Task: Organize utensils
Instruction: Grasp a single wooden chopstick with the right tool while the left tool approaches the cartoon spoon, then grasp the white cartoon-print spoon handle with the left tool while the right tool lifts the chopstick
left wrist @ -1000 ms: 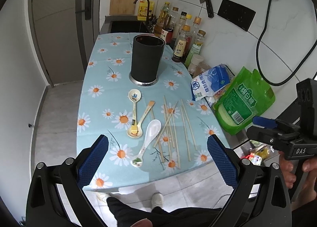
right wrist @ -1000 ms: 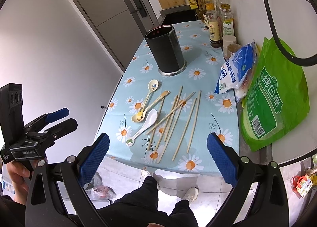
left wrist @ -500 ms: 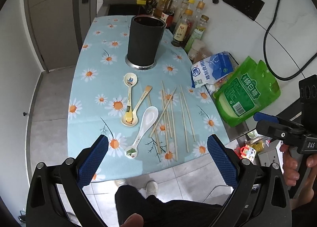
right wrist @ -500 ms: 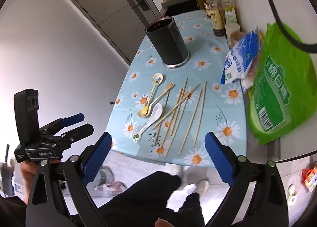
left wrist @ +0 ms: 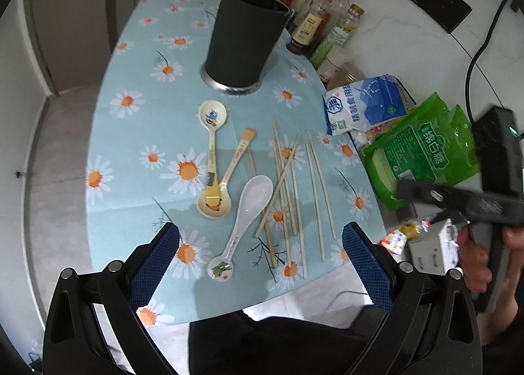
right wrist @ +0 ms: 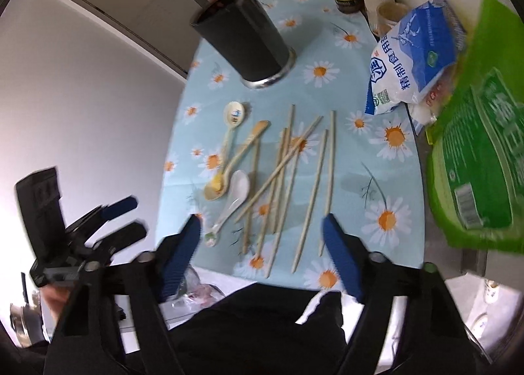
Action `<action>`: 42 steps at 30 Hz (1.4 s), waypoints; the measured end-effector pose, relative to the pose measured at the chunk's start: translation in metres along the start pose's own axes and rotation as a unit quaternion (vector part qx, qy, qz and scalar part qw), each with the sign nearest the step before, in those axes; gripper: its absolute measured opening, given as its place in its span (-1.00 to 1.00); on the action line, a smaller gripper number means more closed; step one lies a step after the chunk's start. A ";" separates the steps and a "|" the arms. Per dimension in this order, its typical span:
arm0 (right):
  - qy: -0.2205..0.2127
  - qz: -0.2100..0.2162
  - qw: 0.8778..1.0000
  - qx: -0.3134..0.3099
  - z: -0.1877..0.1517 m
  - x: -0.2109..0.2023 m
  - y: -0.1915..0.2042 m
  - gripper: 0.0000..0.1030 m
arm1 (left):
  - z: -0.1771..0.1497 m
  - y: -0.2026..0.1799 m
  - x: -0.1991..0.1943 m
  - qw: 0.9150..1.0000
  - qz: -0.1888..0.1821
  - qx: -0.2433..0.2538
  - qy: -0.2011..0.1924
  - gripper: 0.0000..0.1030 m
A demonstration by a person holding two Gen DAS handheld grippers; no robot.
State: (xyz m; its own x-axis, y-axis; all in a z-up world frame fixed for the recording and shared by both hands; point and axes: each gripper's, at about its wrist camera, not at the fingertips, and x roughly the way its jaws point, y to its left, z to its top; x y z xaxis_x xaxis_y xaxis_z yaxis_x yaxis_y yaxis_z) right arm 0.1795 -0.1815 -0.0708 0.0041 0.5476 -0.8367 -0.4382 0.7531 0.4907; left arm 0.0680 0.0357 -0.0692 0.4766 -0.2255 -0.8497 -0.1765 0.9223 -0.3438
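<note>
Daisy tablecloth [right wrist: 376, 159]: chopsticks [right wrist: 285, 172] beyond closing right gripper [right wrist: 262, 244].

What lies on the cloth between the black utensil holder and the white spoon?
In the left wrist view, two cream spoons lie crossed between the black utensil holder and the white spoon; otherwise only bare daisy tablecloth.

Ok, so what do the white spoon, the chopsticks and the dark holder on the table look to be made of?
White spoon: glossy white, smooth and thick-walled, likely glazed ceramic, though melamine is possible. Chopsticks: pale tan, matte, thin straight sticks, probably bamboo or wood. Dark holder: matte black body, either plastic or coated metal, with a shiny silver ring at its base that looks like metal.
</note>
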 end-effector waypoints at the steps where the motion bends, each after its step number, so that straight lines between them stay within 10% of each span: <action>1: 0.011 -0.006 1.000 0.002 0.007 0.008 -0.001 0.21 | 0.000 0.003 0.001 1.000 -0.001 0.001 0.000 0.87; 11: 0.113 -0.101 0.988 0.016 0.054 0.090 -0.033 -0.58 | -0.012 0.048 0.023 0.999 0.002 -0.043 0.015 0.87; 29: 0.164 -0.197 0.966 0.010 0.072 0.145 -0.041 -0.88 | -0.019 0.101 0.041 0.997 -0.007 -0.080 0.022 0.87; 42: 0.126 -0.153 0.979 0.046 0.065 0.123 -0.055 -0.89 | 0.023 0.087 0.055 0.999 0.022 0.004 0.047 0.87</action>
State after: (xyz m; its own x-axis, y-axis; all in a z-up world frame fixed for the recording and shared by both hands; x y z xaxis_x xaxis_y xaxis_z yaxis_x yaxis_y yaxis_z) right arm 0.2625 -0.1321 -0.1851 -0.1051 0.1922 -0.9757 -0.3678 0.9041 0.2177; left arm 0.0981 0.1107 -0.1364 0.3851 -0.2131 -0.8979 -0.1876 0.9346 -0.3022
